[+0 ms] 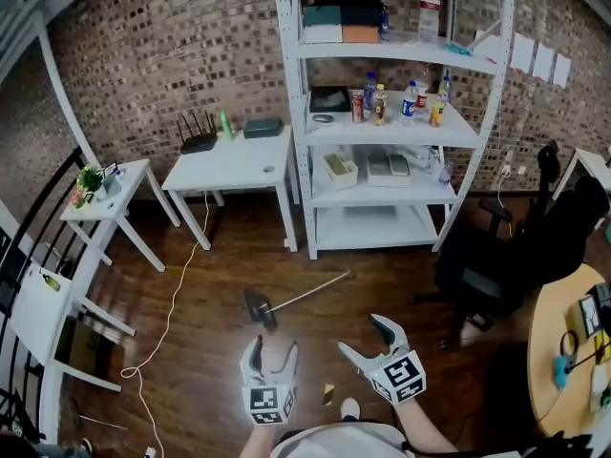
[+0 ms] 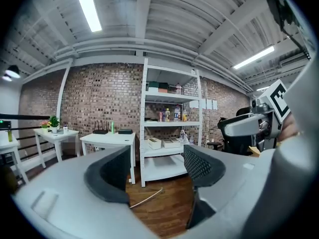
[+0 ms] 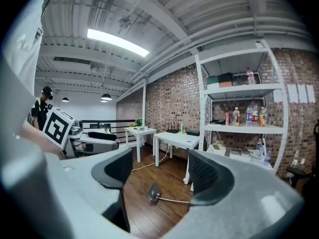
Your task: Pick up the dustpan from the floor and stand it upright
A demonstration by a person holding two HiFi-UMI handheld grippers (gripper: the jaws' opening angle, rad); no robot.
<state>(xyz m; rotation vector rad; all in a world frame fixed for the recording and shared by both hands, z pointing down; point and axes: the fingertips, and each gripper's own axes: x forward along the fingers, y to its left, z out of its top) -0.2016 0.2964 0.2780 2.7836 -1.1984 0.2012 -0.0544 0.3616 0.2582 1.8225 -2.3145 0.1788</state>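
Fingers point(image 2: 112, 176) of your left gripper point(image 1: 272, 351) stood wide apart, holding nothing. Just ahead, the dustpan point(image 1: 260, 306) lay flat on the floor point(image 1: 191, 351), untouched. Your right gripper point(image 1: 365, 337) gaped empty too; lowering it squarely over the handle point(image 1: 310, 292), near the pan, looked wisest.

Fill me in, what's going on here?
A person holds a two-jaw gripper in each hand. The left gripper and the right gripper are both open and empty, held out level above the brown wooden floor. The dark dustpan with a long pale handle lies flat on that floor ahead of them, in front of the white metal shelving unit. Neither gripper touches it, so the pickup has not started.
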